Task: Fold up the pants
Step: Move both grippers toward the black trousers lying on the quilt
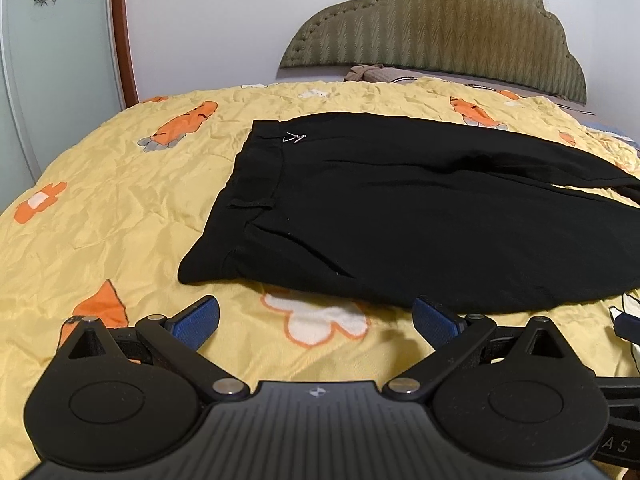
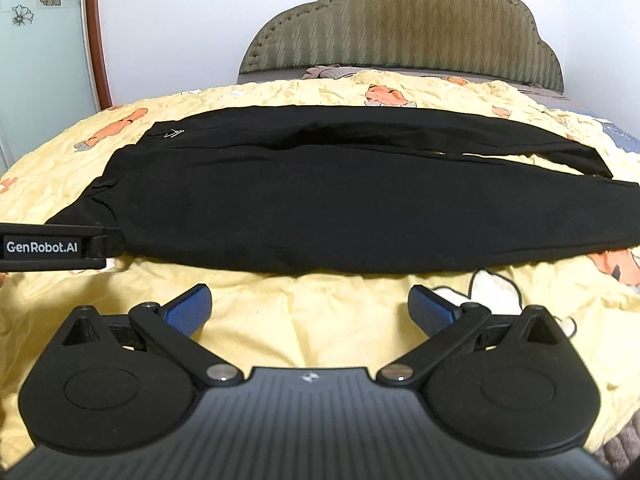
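Black pants lie flat on the yellow bedspread, waistband to the left, legs running right. They also show in the right wrist view, both legs side by side with a narrow gap near the cuffs. My left gripper is open and empty, just in front of the near edge of the pants by the waist. My right gripper is open and empty, a little in front of the near leg's edge. The left gripper's body shows at the left of the right wrist view.
The bedspread has orange carrot and white flower prints. A padded olive headboard stands behind the bed against a white wall. A wood-framed glass door is at the left. A brown cloth lies at the bed's head.
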Action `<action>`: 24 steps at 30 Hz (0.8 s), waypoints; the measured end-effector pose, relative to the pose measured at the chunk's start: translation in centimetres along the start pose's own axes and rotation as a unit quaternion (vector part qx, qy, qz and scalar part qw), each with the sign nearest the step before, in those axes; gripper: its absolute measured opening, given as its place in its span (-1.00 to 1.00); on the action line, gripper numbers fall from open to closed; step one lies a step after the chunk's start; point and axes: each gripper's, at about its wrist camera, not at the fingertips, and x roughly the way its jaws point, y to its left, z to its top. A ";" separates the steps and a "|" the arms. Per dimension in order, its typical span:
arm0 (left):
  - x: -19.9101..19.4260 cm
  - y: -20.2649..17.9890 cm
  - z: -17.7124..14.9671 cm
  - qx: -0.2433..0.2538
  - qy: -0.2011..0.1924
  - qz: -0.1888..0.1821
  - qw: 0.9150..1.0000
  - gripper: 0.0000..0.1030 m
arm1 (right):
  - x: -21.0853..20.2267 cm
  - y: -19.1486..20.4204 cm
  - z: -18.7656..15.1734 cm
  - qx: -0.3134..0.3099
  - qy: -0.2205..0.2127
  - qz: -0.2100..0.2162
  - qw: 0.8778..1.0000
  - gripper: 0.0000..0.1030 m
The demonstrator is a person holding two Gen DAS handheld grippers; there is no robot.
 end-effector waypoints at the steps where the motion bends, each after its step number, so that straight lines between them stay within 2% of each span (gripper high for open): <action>1: -0.2 0.0 -0.1 0.001 0.000 0.001 1.000 1.00 | -0.3 0.0 -0.1 0.001 -0.001 0.000 1.000 1.00; 13: -1.8 -0.8 -0.8 0.020 -0.001 0.012 1.000 1.00 | -2.5 0.2 -1.1 0.014 -0.009 0.012 1.000 1.00; 18: -1.8 -0.8 -0.9 0.021 0.004 0.007 1.000 1.00 | -2.9 0.5 -0.9 0.000 -0.017 -0.006 1.000 1.00; 24: -1.4 -0.8 -1.0 0.023 0.014 0.012 1.000 1.00 | -2.4 -1.0 -0.5 0.029 -0.001 -0.022 0.999 1.00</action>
